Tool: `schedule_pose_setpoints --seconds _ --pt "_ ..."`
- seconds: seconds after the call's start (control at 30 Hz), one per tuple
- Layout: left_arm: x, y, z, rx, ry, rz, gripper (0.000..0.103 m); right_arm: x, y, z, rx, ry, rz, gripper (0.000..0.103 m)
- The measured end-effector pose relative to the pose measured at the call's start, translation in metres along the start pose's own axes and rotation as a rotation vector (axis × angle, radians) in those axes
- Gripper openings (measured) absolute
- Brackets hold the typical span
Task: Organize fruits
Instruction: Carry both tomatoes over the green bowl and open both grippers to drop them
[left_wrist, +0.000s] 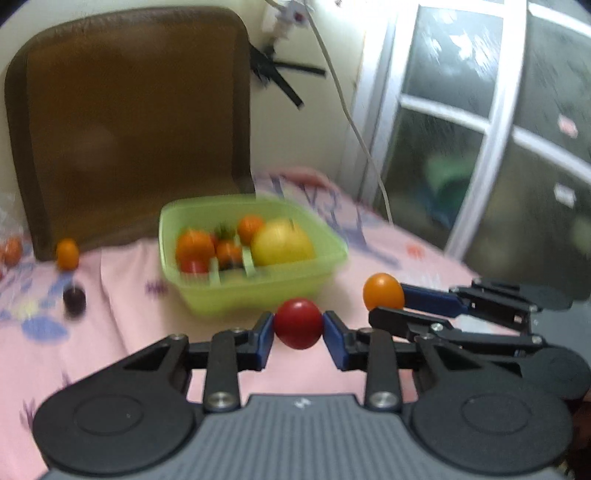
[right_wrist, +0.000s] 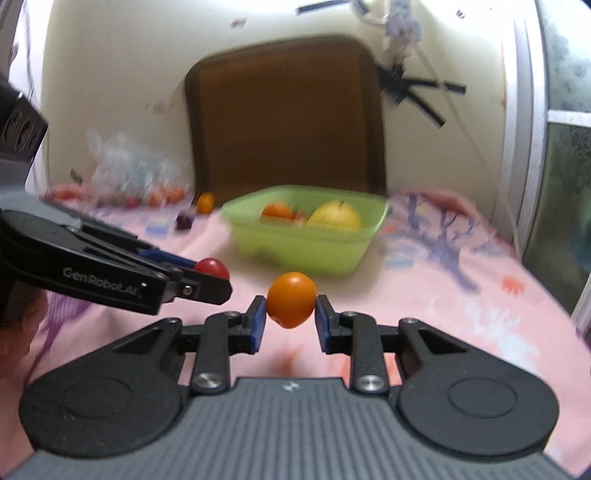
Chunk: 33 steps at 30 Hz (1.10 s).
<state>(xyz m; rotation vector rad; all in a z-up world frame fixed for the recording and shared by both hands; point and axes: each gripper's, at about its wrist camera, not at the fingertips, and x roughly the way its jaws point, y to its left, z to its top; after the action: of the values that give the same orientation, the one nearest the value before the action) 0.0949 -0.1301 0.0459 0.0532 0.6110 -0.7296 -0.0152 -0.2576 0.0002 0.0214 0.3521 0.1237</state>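
My left gripper (left_wrist: 298, 328) pinches a red tomato (left_wrist: 298, 323) between its blue pads, my right gripper (right_wrist: 290, 313) an orange tomato (right_wrist: 291, 299) — both held above the pink cloth (right_wrist: 461, 314), just short of the green tub (left_wrist: 258, 291), where oranges and a yellow apple (left_wrist: 282, 242) lie.

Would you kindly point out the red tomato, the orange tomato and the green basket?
red tomato (left_wrist: 298, 323), left wrist view, front middle.
orange tomato (right_wrist: 291, 299), right wrist view, front middle.
green basket (left_wrist: 258, 291), left wrist view, front wall.
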Motion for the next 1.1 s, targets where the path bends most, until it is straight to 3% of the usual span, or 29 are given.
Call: schedule_pose_setpoints --seconds 0.17,0.3,0.43,0.57,0.67,0.83,0.97,1.1 --pt "0.041 0.026 0.049 -0.095 0.008 -0.005 0.03 0.037 -0.035 0.033 0.083 -0.042 0.001 0.031" --pt "0.075 0.046 0.067 -0.164 0.04 -0.002 0.03 0.07 -0.059 0.046 0.172 -0.028 0.018 0.031" --pt "0.105 0.054 0.073 -0.194 0.07 0.003 0.03 0.097 -0.067 0.051 0.2 -0.012 0.013 0.031" --pt "0.124 0.058 0.074 -0.22 0.081 0.003 0.044 0.114 -0.067 0.049 0.202 -0.001 0.015 0.033" --pt "0.128 0.059 0.072 -0.231 0.08 -0.005 0.044 0.112 -0.067 0.046 0.187 -0.023 0.008 0.039" --pt "0.107 0.069 0.074 -0.259 0.036 0.009 0.044 0.107 -0.069 0.046 0.183 -0.067 -0.007 0.038" --pt "0.058 0.088 0.072 -0.278 -0.047 0.032 0.044 0.094 -0.072 0.051 0.22 -0.117 -0.024 0.038" --pt "0.0 0.124 0.059 -0.32 -0.114 0.116 0.044 0.08 -0.066 0.057 0.253 -0.129 0.011 0.039"
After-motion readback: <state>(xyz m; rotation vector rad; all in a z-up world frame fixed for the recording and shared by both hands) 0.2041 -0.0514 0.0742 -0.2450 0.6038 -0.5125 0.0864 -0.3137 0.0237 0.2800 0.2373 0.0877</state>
